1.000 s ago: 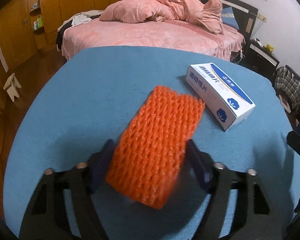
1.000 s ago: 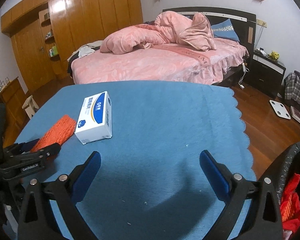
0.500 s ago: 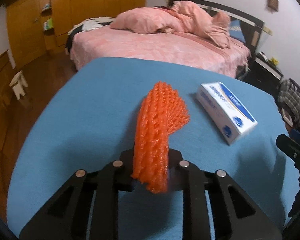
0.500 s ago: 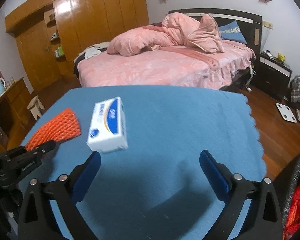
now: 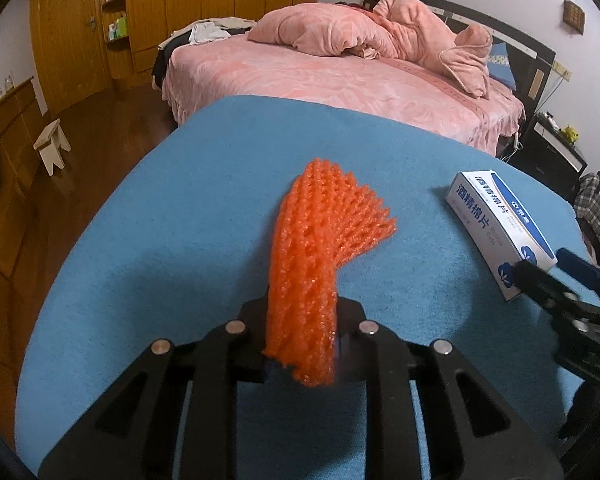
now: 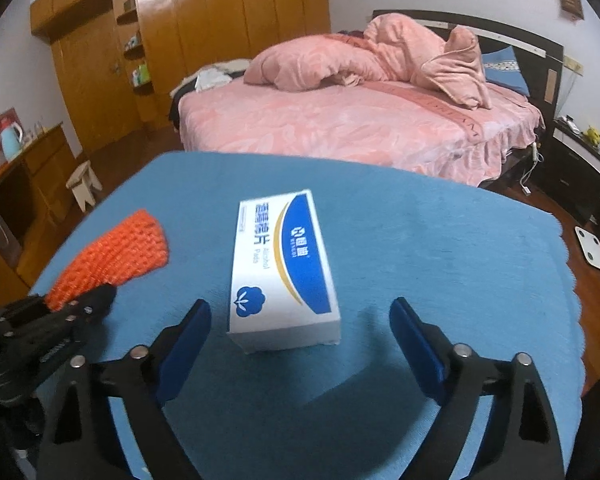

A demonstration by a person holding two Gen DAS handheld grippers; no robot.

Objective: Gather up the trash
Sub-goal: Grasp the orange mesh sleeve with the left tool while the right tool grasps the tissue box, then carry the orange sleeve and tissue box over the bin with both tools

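My left gripper (image 5: 302, 340) is shut on an orange foam net (image 5: 312, 248), squeezed narrow between the jaws and held above the blue table (image 5: 172, 216). The net also shows at the left of the right wrist view (image 6: 116, 252). A white and blue alcohol pad box (image 6: 282, 268) lies flat on the table, also seen in the left wrist view (image 5: 500, 228). My right gripper (image 6: 300, 328) is open, its blue pads (image 6: 414, 336) on either side of the box's near end, not touching it.
A pink bed (image 6: 340, 120) stands beyond the table's far edge. Wooden wardrobes (image 6: 204, 40) line the far wall. A small stool (image 5: 52, 144) and a sideboard stand on the floor to the left. A nightstand (image 6: 580, 164) stands at the right.
My left gripper closed on the orange net and lifted it off the table. My right gripper moved left and forward until the box sits between its open jaws.
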